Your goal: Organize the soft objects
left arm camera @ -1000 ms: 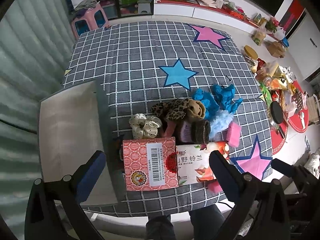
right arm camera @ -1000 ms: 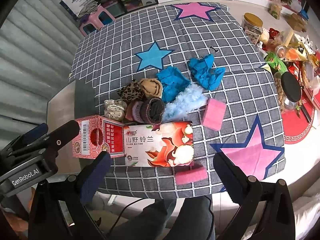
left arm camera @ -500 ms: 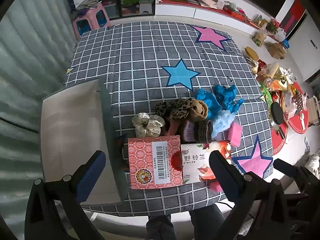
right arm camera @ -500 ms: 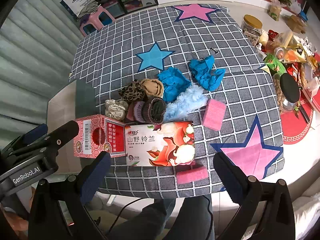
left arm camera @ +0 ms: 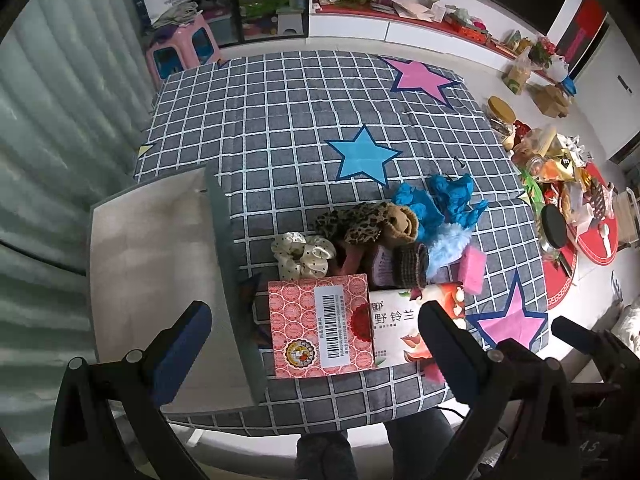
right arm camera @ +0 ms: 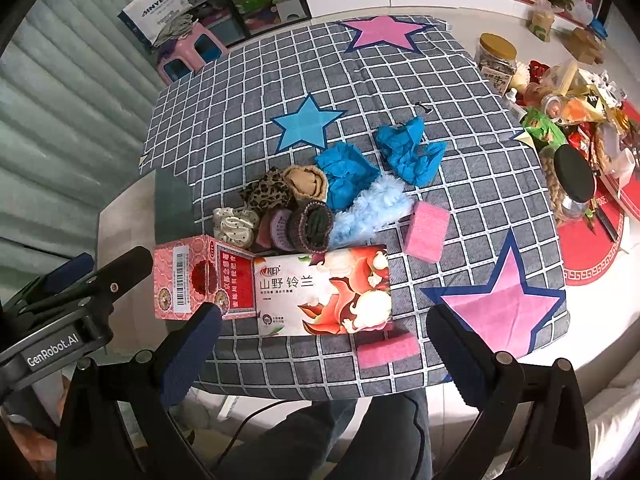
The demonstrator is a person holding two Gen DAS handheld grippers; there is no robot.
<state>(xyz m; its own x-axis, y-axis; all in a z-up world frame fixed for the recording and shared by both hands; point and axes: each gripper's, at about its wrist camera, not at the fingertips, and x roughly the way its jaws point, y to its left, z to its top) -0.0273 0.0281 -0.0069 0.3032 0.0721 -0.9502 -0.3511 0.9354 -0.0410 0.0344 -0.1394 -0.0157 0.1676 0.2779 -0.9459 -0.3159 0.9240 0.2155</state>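
Grey checked cloth (left arm camera: 280, 128) with pink and blue stars covers the table in the left wrist view, where the left gripper (left arm camera: 316, 348) hangs above the near edge, its blue-padded fingers (left arm camera: 182, 344) spread wide and holding nothing. Compared with a second ago, the red patterned box (left arm camera: 320, 324) and the floral tissue box (left arm camera: 404, 320) beside it sit slightly further right and higher between the fingers, so the gripper has drifted a little left and back. The soft objects lie just behind the boxes: a cream dotted scrunchie (left arm camera: 302, 254), a leopard-print scrunchie (left arm camera: 352, 222), a tan knitted piece (left arm camera: 402, 220), a dark knitted roll (left arm camera: 410, 266), crumpled blue cloths (left arm camera: 452, 196), a pale blue fluffy piece (left arm camera: 450, 246) and a pink sponge (left arm camera: 472, 270).

From the right wrist view, the scene is almost unchanged from a second ago; the boxes sit only slightly lower. The right gripper (right arm camera: 324, 352) is held level over the table's near edge, fingers (right arm camera: 462, 354) wide apart and empty. The left gripper (right arm camera: 76, 292) shows at lower left, close to the red patterned box (right arm camera: 200, 280). A second pink sponge (right arm camera: 386, 350) rests at the floral tissue box's (right arm camera: 324, 290) near corner, while the first pink sponge (right arm camera: 426, 232) lies apart to the right of the soft pile. The person's legs (right arm camera: 360, 432) appear below the table edge.
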